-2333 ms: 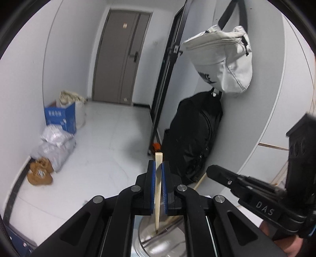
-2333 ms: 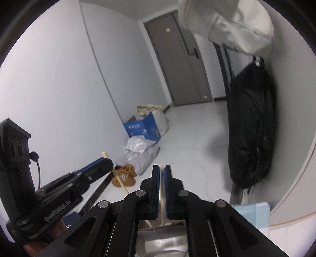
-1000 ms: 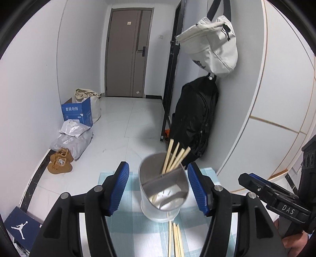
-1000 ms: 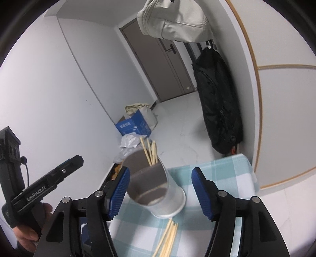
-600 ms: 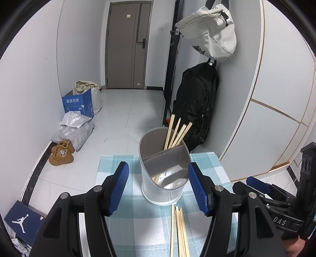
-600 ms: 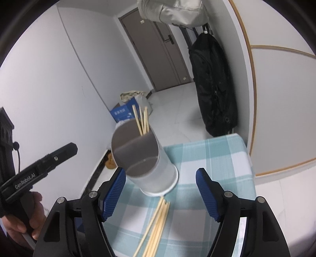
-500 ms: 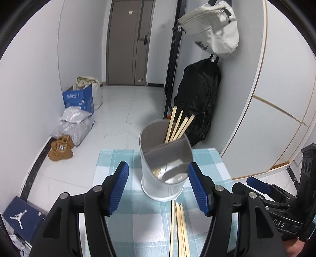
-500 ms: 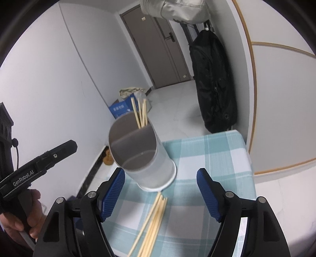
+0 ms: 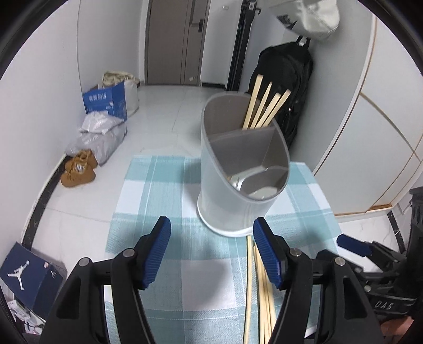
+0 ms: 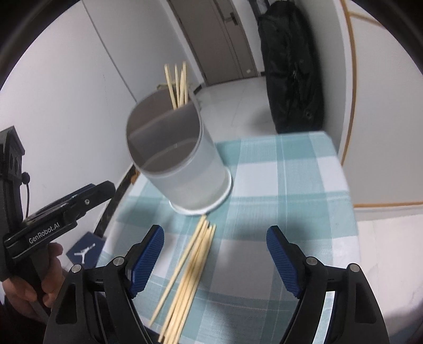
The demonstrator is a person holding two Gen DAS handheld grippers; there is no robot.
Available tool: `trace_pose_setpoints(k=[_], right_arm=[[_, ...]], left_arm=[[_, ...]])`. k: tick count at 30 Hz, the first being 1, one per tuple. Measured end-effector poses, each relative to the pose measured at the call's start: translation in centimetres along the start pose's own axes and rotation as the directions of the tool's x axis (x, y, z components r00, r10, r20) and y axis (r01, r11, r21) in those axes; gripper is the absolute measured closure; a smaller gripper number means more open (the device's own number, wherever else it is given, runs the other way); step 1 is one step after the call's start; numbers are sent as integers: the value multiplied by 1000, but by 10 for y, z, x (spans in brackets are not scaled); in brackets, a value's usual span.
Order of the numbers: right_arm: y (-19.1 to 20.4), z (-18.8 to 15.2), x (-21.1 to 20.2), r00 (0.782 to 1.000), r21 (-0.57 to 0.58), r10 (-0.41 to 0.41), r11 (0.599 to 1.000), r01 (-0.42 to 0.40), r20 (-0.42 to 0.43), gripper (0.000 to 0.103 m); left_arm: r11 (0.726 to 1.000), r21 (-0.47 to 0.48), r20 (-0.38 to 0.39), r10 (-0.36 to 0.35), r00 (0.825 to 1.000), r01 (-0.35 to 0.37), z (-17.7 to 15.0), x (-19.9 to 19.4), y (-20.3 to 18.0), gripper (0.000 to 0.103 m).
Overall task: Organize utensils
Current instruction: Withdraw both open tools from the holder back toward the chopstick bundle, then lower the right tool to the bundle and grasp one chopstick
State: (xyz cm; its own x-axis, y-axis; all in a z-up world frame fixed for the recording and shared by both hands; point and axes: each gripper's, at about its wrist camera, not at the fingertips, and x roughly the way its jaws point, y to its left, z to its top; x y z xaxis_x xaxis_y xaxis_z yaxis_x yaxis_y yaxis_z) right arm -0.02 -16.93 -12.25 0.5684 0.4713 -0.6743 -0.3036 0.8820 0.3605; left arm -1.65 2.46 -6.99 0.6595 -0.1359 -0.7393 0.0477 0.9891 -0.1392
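Note:
A grey divided utensil holder [image 9: 238, 182] stands on a teal checked cloth [image 9: 158, 190], with several wooden chopsticks [image 9: 264, 105] upright in its far compartment. More loose chopsticks [image 9: 260, 285] lie on the cloth in front of it. My left gripper [image 9: 212, 251] is open and empty, just in front of the holder. My right gripper [image 10: 215, 258] is open and empty above the loose chopsticks [image 10: 187, 275], with the holder [image 10: 179, 164] beyond. Each gripper shows at the edge of the other's view.
The cloth covers a small table whose edges lie close on all sides. Beyond it are a black backpack [image 9: 285, 87], a white bag [image 9: 309, 16] on the wall, a blue box [image 9: 105, 102], plastic bags and brown shoes [image 9: 78, 172] on the floor.
Both grippers opened, each letting go of its chopstick into the holder, then drew back and tilted down. The holder and loose chopsticks came into view.

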Motion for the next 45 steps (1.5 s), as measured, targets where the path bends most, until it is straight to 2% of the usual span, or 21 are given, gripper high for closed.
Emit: trace_pose_setpoints(k=[1,4,6,9,13,20,25,28,33,39,45], right_arm=[[0,-2,7,1000,0,0,1000,0,-28,23],[3,-9,19,997,-5,-7,1000,6,-75,28],[5,-12,28,994,-13,-10,1000,9,-109,37],[8,-15,42,988,-26,-25,999,21,-149,43],[12,-17,61,978,-50,-57,998,48,-203,62],[23,-17,86,956,-122,-149,985,122,-252,70],[35,-18,92,950,-187,-198,970,155,-239,72],[39,-17,93,950,-215,-208,964,158,-233,83],[34,-16,90,950,-196,-197,969,151,-244,89],[25,-12,86,945,-170,-209,971,169,-253,90],[4,-10,75,946,-113,-190,980,165,-264,92]], left_arm=[[1000,-10,-16,-6,1000,6,0,3,2,34],[1000,-13,-33,-5,999,5,0,7,7,33],[1000,-14,-36,5,999,-5,0,9,10,33],[999,-26,-37,17,999,-18,1,9,16,32],[998,-54,-57,22,998,-25,1,14,25,31],[995,-93,-98,17,995,-26,2,22,40,31],[993,-116,-117,0,993,-14,1,23,48,31],[993,-115,-137,2,991,-18,1,27,49,31],[994,-103,-154,7,988,-23,0,29,51,31],[994,-104,-183,6,983,-25,-2,34,48,31],[998,-59,-212,16,977,-29,-8,39,36,31]])
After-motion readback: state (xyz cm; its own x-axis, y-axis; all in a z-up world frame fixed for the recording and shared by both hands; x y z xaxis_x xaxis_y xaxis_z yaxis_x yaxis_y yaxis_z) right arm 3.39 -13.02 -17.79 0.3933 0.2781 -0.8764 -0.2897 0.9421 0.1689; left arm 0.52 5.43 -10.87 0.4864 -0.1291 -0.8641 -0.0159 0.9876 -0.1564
